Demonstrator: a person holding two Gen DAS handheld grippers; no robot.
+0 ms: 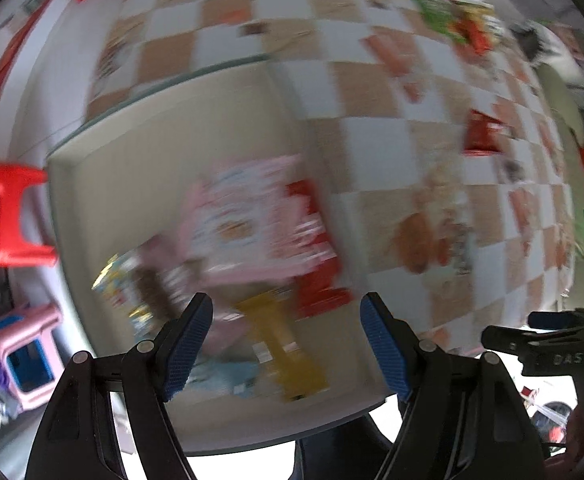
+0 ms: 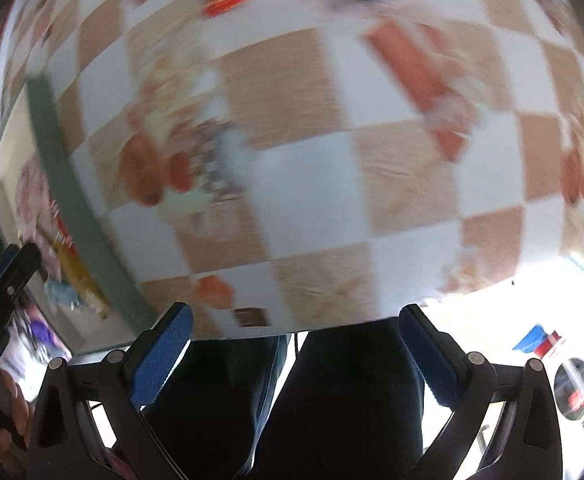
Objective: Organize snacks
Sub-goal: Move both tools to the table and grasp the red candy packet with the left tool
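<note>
The left gripper [image 1: 287, 344] hangs over the tray with its blue-padded jaws spread wide and nothing between them; the right gripper [image 2: 296, 344] is likewise spread and empty, poised over the near edge of the table. Both views are smeared by motion, so fine detail is lost.

The checkered tablecloth [image 1: 372, 140] of tan and white squares covers the table, and everything else is placed here against the cream tray [image 1: 131, 184], which sits on it at the near-left corner. Inside the tray lies a heap of snacks: a large pink packet [image 1: 247, 224] in the middle, a red packet [image 1: 316, 272] touching its right side, a yellow packet [image 1: 283, 352] nearer the viewer, and a smaller yellow-and-brown one [image 1: 131, 288] to the left.

Right of the tray, loose on the cloth, lies an orange-printed pouch [image 1: 432, 236]; beyond it sits a dark red packet [image 1: 484, 132]. Far behind the tray, at the table's back edge, a pile of green, yellow and red packets [image 1: 444, 12] is bunched together.

Left of the tray, off the table, stand a red plastic stool [image 1: 7, 216] and a pink stool [image 1: 27, 356].
</note>
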